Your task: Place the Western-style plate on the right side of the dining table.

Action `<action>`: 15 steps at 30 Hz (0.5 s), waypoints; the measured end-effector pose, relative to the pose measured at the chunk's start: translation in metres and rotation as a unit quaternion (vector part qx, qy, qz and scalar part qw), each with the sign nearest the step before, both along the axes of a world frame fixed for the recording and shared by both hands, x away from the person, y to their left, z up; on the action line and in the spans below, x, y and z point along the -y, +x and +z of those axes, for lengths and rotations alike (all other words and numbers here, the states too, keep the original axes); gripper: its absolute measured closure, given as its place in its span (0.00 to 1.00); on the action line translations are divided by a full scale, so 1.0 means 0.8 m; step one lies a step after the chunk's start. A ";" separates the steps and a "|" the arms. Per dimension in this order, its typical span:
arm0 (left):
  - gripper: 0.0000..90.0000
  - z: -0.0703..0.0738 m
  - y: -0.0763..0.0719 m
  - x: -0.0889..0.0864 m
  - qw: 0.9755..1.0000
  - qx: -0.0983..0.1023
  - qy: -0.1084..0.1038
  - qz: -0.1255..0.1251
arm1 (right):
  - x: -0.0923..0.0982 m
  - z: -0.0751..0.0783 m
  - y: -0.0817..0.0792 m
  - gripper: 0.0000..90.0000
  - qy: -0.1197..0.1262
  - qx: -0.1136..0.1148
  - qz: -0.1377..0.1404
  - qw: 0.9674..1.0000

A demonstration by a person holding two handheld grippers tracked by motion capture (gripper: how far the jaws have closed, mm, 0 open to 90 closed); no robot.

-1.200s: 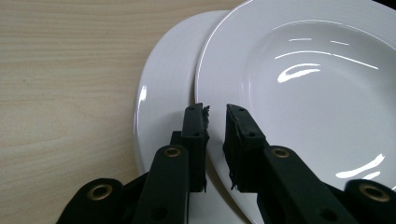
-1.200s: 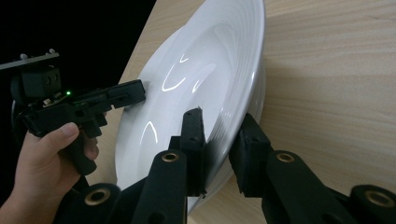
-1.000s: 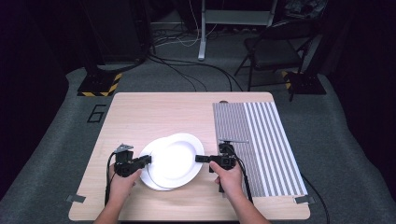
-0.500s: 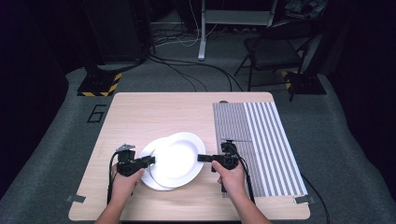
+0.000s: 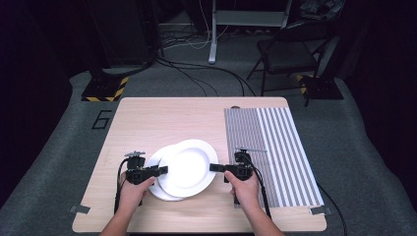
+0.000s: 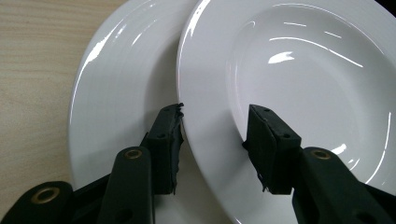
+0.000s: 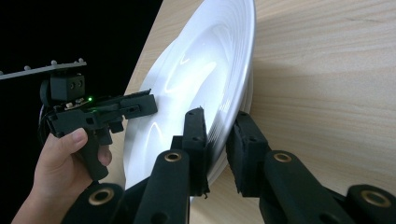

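While right gripper (image 7: pixel 217 140) pinches upper plate (image 7: pixel 205 70) | left gripper (image 6: pixel 215 140) jaws spread astride it

A large dark "6" (image 5: pixel 102 119) marked on the grey floor covering, just off the wooden table's (image 5: pixel 147 118) far left corner, no other readable text, labels or brands.

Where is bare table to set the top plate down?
Bare wood runs from the far edge of the table to the top plate, between the table's left edge and the striped mat. It is crowded near the front, where the lower plate, left gripper and right gripper meet.
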State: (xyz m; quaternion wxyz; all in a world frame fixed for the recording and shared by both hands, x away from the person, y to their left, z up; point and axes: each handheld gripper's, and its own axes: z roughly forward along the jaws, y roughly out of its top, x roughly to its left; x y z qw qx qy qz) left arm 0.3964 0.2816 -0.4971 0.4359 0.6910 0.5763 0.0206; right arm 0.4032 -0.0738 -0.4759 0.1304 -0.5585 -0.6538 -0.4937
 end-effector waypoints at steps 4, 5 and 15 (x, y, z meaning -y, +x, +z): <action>0.62 0.000 -0.001 0.001 1.000 -0.003 0.000 0.001 | -0.001 0.000 -0.003 0.85 -0.003 0.006 -0.002 1.000; 0.62 0.000 -0.001 0.001 1.000 -0.003 0.000 0.001 | -0.001 0.000 -0.003 0.85 -0.003 0.006 -0.002 1.000; 0.62 0.002 -0.007 0.000 1.000 -0.002 -0.004 0.006 | -0.009 0.002 -0.014 0.60 -0.050 0.072 -0.010 0.996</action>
